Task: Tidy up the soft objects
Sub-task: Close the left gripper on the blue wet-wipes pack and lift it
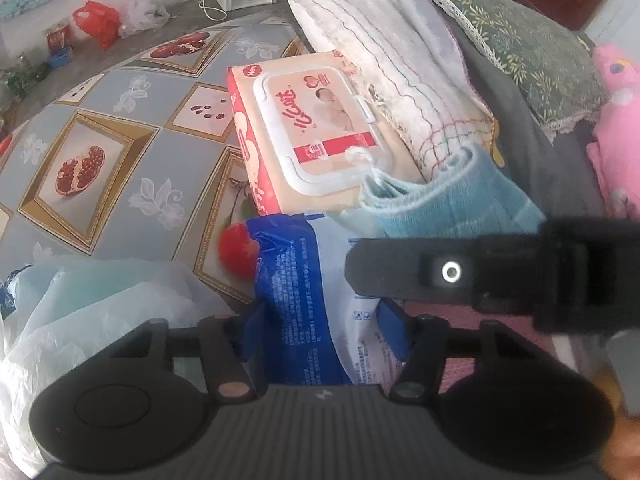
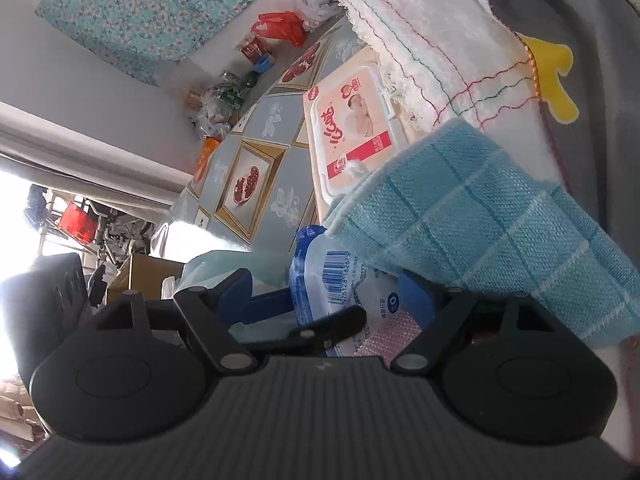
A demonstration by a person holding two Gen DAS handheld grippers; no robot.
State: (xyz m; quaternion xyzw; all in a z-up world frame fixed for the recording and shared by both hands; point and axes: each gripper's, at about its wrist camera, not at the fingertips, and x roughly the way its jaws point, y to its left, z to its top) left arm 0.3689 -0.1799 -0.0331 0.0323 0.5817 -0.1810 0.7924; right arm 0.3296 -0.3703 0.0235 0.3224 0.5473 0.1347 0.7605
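Each hand-held gripper (image 1: 320, 344) (image 2: 324, 312) is matte black: a ribbed grey-black centre plate flanked by 2 round housings, with angled link arms on round pivot pins. One black finger carries a silver-ringed screw (image 1: 451, 271).

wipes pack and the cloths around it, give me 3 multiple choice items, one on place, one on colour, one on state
1. Where does the blue towel lie against the pink wipes pack?
A. overlapping its near corner
B. under it
C. far across the table

2. What colour is the plush toy at the right edge?
A. green
B. pink
C. white

3. How is the wipes pack's lid?
A. torn off
B. flipped wide open
C. closed flat

Answers: 1 A, the towel's end covers the pack's near corner. 2 B, it is bright pink. 3 C, the white lid lies flat on the pack.
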